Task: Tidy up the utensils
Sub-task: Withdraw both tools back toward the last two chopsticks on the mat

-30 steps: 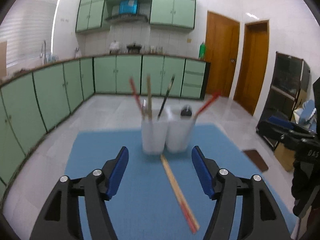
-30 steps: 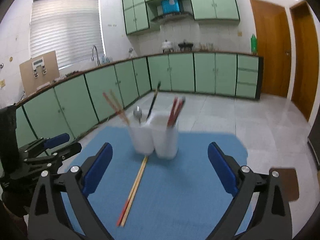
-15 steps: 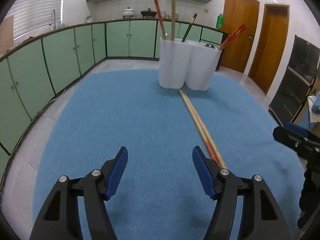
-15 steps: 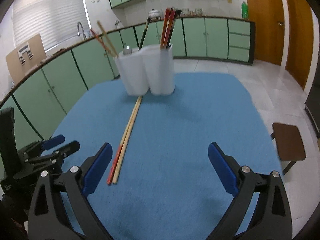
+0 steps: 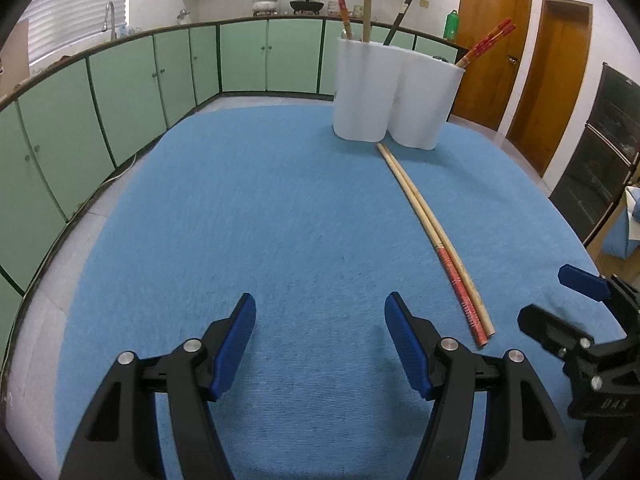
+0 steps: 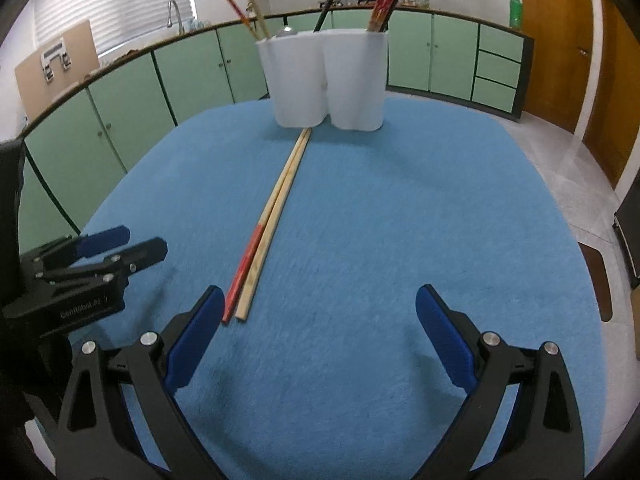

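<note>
Pair of long wooden chopsticks point(image 6: 276, 210), one red-ended: flat on blue cloth-covered table point(image 6: 400, 220), frame centre, below white twin-cup plastic utensil holder point(image 6: 326, 82); left tool point(image 5: 320, 332) apart, empty; right tool point(image 6: 318, 328) apart, empty

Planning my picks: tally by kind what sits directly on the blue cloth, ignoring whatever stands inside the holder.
Plain chopstick: 1
Red-ended chopstick: 1
White two-compartment holder: 1
Total: 3
</note>
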